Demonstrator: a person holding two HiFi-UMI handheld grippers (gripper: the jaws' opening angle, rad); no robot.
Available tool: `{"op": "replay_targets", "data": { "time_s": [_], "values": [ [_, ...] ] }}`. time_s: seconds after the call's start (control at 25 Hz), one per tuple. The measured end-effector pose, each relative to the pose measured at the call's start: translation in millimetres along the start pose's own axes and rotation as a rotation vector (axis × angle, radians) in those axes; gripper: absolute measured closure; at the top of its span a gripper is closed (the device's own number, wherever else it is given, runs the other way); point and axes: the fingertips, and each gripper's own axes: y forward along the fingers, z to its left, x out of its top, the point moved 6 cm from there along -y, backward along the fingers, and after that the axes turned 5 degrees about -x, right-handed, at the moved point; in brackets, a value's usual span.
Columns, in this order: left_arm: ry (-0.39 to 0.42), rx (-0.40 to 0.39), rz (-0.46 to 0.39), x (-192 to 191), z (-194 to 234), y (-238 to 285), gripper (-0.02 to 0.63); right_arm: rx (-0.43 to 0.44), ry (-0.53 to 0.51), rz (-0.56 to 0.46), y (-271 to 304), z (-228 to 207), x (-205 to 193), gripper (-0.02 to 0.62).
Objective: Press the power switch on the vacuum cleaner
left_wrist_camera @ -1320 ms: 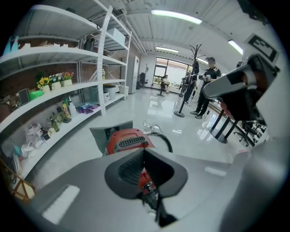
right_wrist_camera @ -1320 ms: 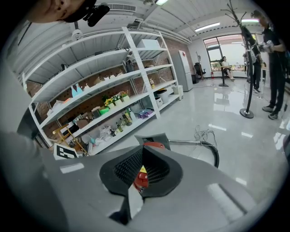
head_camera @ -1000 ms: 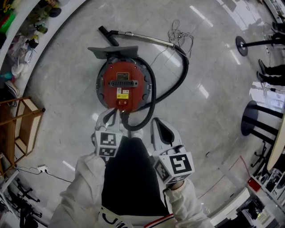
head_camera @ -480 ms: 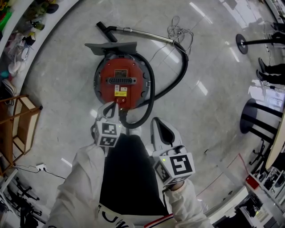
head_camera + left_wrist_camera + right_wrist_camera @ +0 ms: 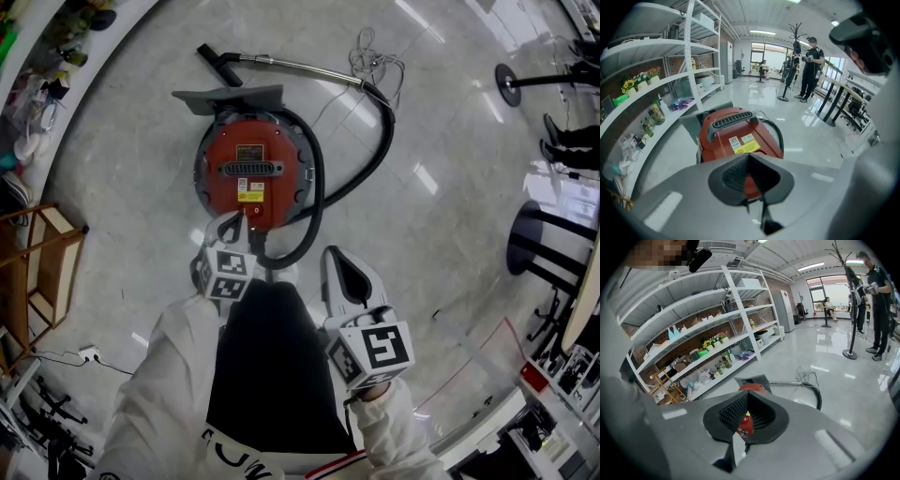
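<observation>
Your left gripper [image 5: 230, 225] is over the near rim of the red canister vacuum cleaner [image 5: 253, 169], on the floor straight ahead of you. Its fingers are pressed together with nothing between them. In the left gripper view the tip [image 5: 749, 157] lines up on red casing just past the yellow label. The right gripper [image 5: 335, 255] is also closed and empty, well off to the side.

The power switch looks to be at that near rim. The jaw tip masks it in the head view, so I can't confirm you're centred on it.

Risks:
- An off-centre press means the closed tip skids on the curved lid and nothing toggles.
- The black hose [image 5: 380, 141] plugs in just beside your tip. Drift right and you hit the hose collar instead.
- The canister sits on glossy floor. Any forward lean in the push probably rolls it away, so press straight down.
- I can't separate the controls at that rim, so you may hit a neighbouring one.
</observation>
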Motion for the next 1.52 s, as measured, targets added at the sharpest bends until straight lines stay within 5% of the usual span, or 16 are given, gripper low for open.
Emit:
{"op": "replay_targets", "data": {
  "time_s": [1.52],
  "values": [
    [0.015, 0.009, 0.083, -17, 2, 25, 0.604, 0.004, 0.017, 0.018, 1, -4, -5, 0.595]
  ]
}}
